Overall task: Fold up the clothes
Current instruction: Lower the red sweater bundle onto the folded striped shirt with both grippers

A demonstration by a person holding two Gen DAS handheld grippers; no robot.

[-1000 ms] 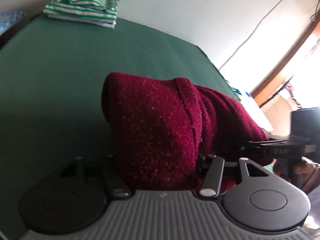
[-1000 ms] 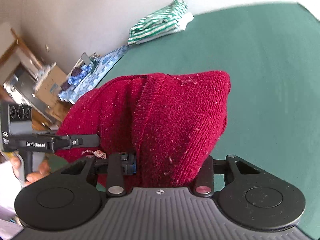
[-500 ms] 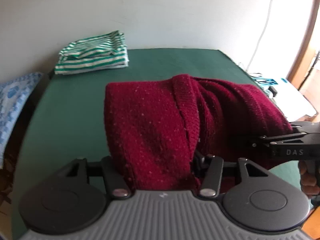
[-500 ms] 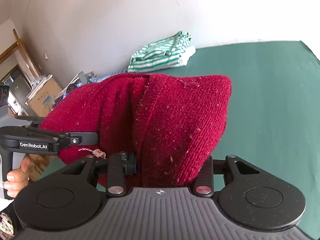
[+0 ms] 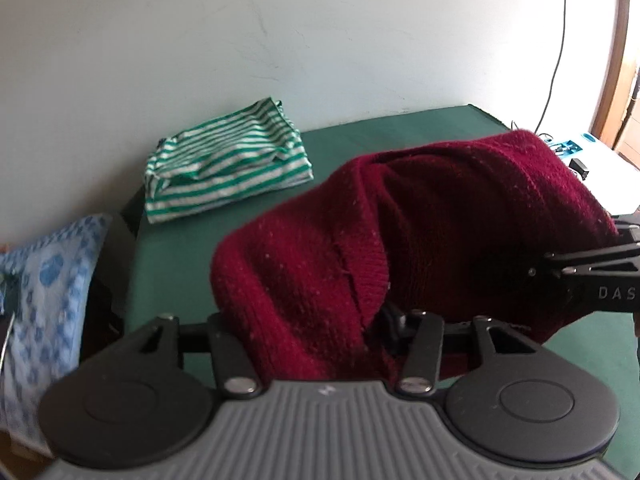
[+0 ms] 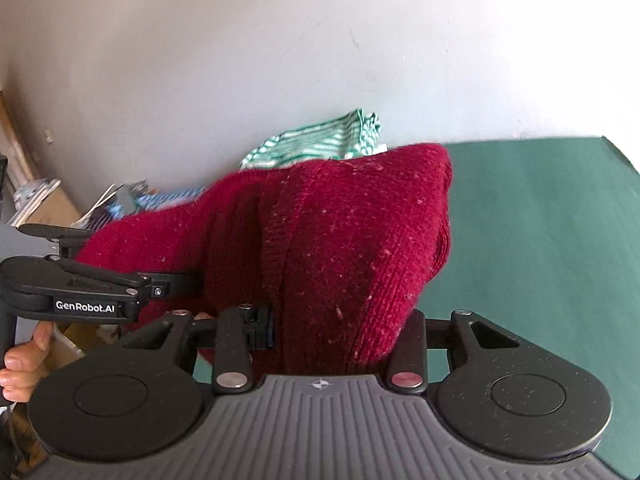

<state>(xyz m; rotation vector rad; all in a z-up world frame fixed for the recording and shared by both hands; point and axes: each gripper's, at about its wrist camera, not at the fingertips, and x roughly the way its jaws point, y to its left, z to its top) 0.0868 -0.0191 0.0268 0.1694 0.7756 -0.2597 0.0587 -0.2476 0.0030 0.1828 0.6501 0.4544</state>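
Sweater, dark red knit, bunched and held up between both grippers above the green table. Left gripper: jaws closing, knit gathered between them and hiding the fingertips. Right gripper: jaws partly apart, clamped on a thick fold of the same knit. Striped shirt, folded, lies on the table's far corner by the wall, well apart from the sweater.

Both tools' fingertips buried in sweater
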